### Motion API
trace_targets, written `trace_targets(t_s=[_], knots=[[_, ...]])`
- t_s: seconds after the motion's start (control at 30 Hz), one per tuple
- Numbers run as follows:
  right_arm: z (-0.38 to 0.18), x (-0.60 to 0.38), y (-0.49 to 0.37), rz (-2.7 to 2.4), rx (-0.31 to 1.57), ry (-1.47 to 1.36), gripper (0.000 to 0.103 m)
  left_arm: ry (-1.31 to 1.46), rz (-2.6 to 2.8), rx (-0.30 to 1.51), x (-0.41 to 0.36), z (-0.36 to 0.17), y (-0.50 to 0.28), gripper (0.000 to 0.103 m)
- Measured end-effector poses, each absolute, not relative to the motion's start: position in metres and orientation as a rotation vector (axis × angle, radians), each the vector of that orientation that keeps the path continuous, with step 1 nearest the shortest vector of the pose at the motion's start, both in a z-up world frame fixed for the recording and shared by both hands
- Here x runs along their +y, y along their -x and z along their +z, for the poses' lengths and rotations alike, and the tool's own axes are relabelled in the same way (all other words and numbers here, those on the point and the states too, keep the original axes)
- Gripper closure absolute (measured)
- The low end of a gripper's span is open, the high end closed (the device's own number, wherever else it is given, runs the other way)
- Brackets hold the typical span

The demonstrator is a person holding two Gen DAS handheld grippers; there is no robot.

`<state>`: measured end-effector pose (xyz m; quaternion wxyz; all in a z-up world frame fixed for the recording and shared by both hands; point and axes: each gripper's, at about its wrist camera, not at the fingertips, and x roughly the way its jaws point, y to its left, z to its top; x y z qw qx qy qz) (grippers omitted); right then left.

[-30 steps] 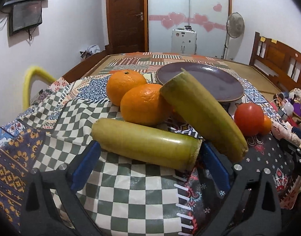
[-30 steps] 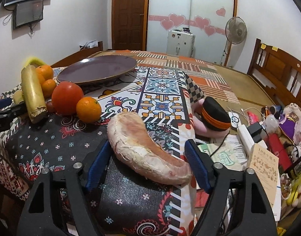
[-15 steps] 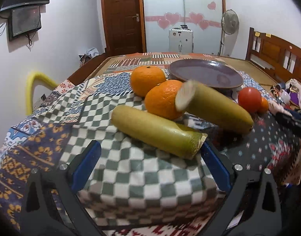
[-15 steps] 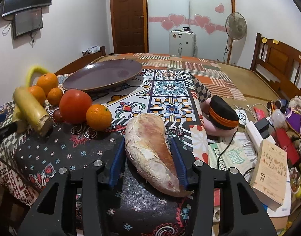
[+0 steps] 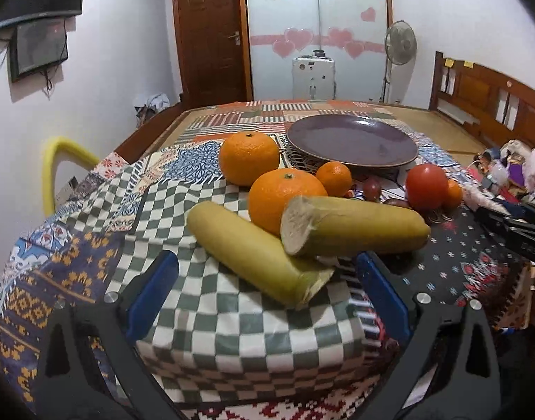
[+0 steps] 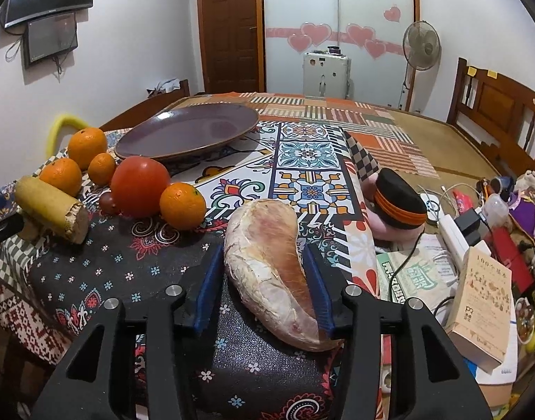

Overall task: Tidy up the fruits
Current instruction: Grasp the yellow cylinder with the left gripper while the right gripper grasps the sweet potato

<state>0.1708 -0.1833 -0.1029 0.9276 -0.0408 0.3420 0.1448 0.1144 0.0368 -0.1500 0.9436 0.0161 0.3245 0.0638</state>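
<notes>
My right gripper (image 6: 265, 280) is shut on a curved pale pink-brown tuber (image 6: 271, 266) lying on the dark cloth. My left gripper (image 5: 267, 290) is open around the near end of a yellow-green stalk piece (image 5: 257, 255); a second stalk piece (image 5: 355, 225) lies across it. Behind them sit oranges (image 5: 285, 199), a red tomato (image 5: 426, 187) and an empty purple plate (image 5: 351, 140). In the right wrist view the tomato (image 6: 139, 187), an orange (image 6: 182, 205), the plate (image 6: 187, 131) and a stalk piece (image 6: 50, 210) lie to the left.
A patchwork cloth (image 5: 92, 217) covers the table. To the right lie a black-and-orange cap (image 6: 397, 199), a book (image 6: 481, 301), cables and clutter. A yellow chair back (image 5: 57, 161) stands at the left. A wooden bed frame (image 6: 495, 112) is at the right.
My right gripper closed from wide open onto the tuber. My left gripper drew back and swung left, so both stalk pieces now sit further off and more end-on.
</notes>
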Motion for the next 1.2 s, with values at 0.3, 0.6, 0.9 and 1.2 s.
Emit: trace_targets(t_s=[0.3, 0.6, 0.9, 1.2], knots=[[-0.105, -0.183, -0.170, 0.304, 0.705, 0.092, 0.049, -0.017, 0.161, 0.672, 0.050, -0.163, -0.117, 0.001], [-0.104, -0.184, -0.168, 0.303, 0.708, 0.096, 0.049, -0.021, 0.165, 0.696, 0.080, -0.162, -0.096, 0.028], [-0.104, -0.184, -0.169, 0.301, 0.714, 0.100, 0.049, 0.046, 0.130, 0.721, 0.098, -0.152, -0.098, 0.028], [-0.104, -0.186, -0.180, 0.303, 0.729, 0.119, 0.049, 0.061, 0.064, 0.784, 0.103, -0.140, -0.147, 0.034]])
